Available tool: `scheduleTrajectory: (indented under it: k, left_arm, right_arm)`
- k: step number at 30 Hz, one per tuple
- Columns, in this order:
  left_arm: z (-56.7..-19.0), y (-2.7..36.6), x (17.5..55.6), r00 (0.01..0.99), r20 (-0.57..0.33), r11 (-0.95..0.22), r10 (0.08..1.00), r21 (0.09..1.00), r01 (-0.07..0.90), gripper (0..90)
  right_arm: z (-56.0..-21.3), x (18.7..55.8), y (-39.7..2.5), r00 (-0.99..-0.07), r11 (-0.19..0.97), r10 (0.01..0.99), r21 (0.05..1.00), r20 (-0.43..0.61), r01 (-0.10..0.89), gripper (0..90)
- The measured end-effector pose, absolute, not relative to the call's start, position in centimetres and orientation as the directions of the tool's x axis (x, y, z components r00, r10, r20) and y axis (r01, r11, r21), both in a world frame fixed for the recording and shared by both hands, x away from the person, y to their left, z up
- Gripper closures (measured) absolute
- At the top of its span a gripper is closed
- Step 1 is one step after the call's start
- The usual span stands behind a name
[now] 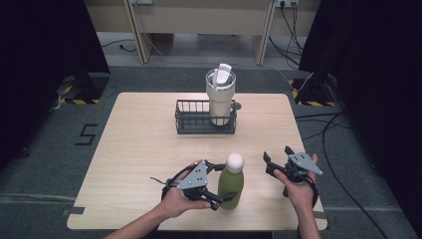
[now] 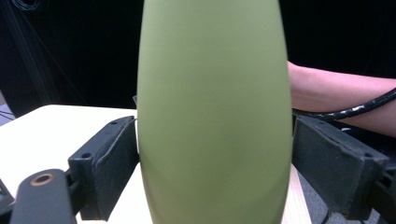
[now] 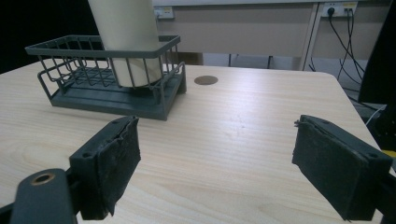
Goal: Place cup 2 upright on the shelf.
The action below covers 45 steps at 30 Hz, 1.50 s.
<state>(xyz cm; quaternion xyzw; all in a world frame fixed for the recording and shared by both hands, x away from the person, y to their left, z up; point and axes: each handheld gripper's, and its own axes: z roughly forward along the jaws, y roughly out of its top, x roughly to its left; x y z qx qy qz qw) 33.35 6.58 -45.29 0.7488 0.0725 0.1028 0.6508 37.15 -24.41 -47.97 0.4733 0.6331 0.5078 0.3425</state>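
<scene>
A green bottle [image 1: 231, 186] with a white round cap stands upright near the table's front edge. My left gripper [image 1: 222, 183] is open, one jaw on each side of the bottle's body; in the left gripper view the bottle [image 2: 215, 116] spans the whole gap between the jaws. To the bottle's right, my right gripper [image 1: 277, 154] is open and holds nothing; it points toward the back of the table. A cream tumbler [image 1: 220, 97] with a lid stands in the right end of a dark wire basket [image 1: 191, 124] at the back middle. Basket [image 3: 93, 98] and tumbler [image 3: 126, 37] lie ahead of my right gripper [image 3: 217, 158].
A small round brown disc [image 3: 206, 80] lies on the wooden table [image 1: 139, 149] just right of the basket. Beyond the table are a wooden desk, floor cables [image 1: 343, 119] and black curtains at both sides.
</scene>
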Motion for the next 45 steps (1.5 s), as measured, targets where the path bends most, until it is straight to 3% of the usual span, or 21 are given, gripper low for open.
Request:
scheduleTrajectory:
  k: [12,19,45]
  left_arm:
    - [-45.2,5.3,34.0,0.974,0.063,-0.154,0.218,0.988,-0.029,15.0]
    - [-45.3,5.2,34.0,0.974,0.063,-0.152,0.218,0.988,-0.03,21.4]
    - [-44.4,6.1,34.1,0.968,0.099,-0.167,0.232,0.984,-0.06,22.2]
  right_arm:
    - [-48.2,37.2,-24.4,-0.318,0.036,0.947,0.964,0.05,0.262,14.8]
    - [-48.3,37.2,-24.5,-0.318,0.038,0.947,0.963,0.052,0.268,14.8]
    - [-48.6,37.3,-24.4,-0.311,0.031,0.948,0.96,0.059,0.278,14.9]
